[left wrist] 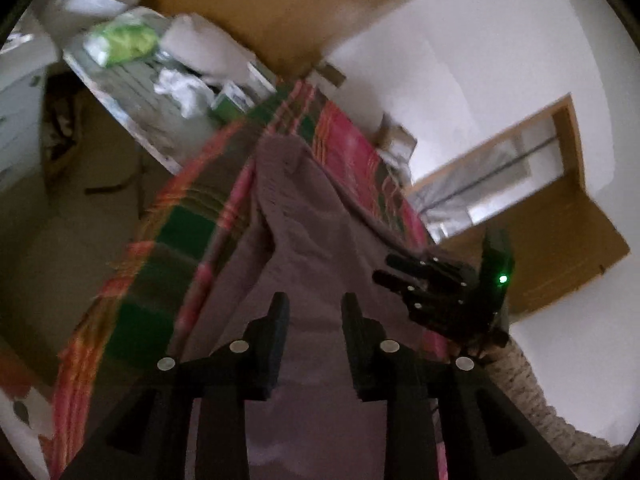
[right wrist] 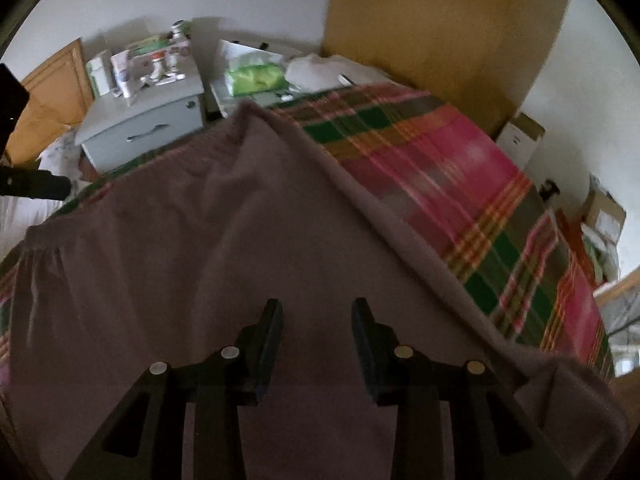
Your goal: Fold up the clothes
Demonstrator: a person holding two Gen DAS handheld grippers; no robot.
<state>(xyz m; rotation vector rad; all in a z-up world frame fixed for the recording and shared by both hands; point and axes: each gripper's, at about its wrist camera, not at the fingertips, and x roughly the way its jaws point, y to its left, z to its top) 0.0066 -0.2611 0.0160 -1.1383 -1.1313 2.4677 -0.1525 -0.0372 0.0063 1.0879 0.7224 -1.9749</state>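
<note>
Mauve garment (right wrist: 224, 232) beneath parted right gripper (right wrist: 317, 312)

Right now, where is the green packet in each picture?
Left wrist view: the green packet is in the upper left, on the cluttered surface beyond the plaid blanket.
Right wrist view: the green packet is top centre, just behind the blanket's far edge.
Shared landmark: the mauve garment spread on the blanket.

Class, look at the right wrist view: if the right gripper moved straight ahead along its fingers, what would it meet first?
Most likely the mauve garment spread over the plaid bedspread. The open right gripper points right at that cloth, though how far off it lies is unclear.
</note>
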